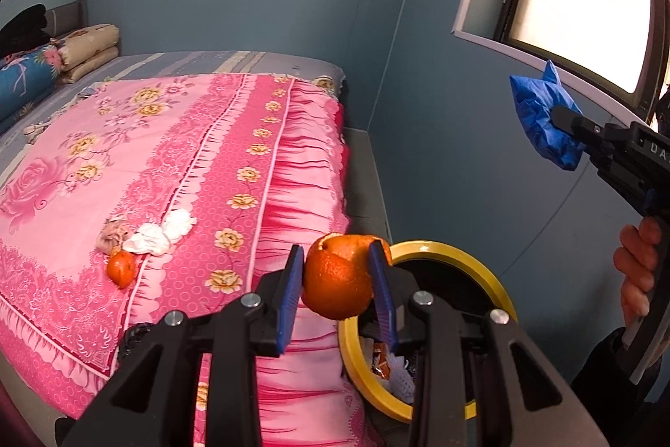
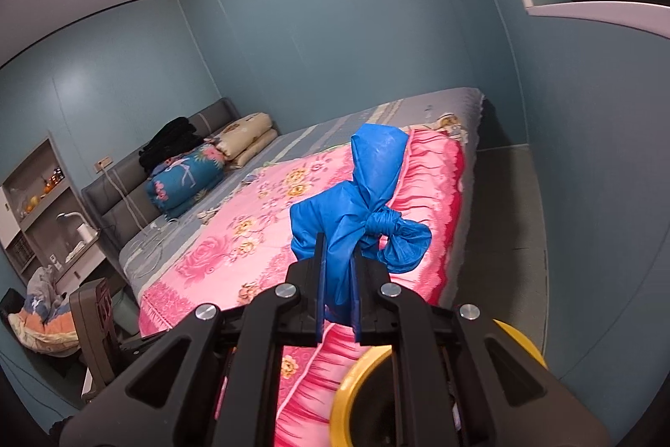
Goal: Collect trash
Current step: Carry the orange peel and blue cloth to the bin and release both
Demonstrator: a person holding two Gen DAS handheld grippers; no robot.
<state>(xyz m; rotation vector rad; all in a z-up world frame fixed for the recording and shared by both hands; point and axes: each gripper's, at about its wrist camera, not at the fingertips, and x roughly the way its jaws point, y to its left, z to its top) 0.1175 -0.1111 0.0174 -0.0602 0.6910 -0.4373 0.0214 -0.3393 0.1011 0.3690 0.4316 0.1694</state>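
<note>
My left gripper [image 1: 337, 281] is shut on an orange peel [image 1: 335, 279] and holds it over the near rim of a yellow-rimmed trash bin [image 1: 456, 252] beside the bed. My right gripper [image 2: 338, 279] is shut on a knotted blue plastic bag [image 2: 364, 204], held up in the air; it also shows in the left wrist view [image 1: 561, 118] with the bag [image 1: 540, 120] to the right above the bin. On the pink quilt [image 1: 125, 153] lie another orange peel [image 1: 121, 269], white crumpled tissues [image 1: 161, 233] and a beige crumpled wad [image 1: 112, 233].
The bin rim [image 2: 356, 380] sits below my right gripper, with wrappers inside [image 1: 389, 363]. Folded bedding [image 1: 58, 61] lies at the bed's head. Blue walls and a window sill [image 1: 544, 57] close in on the right. A shelf and chair [image 2: 92, 317] stand left.
</note>
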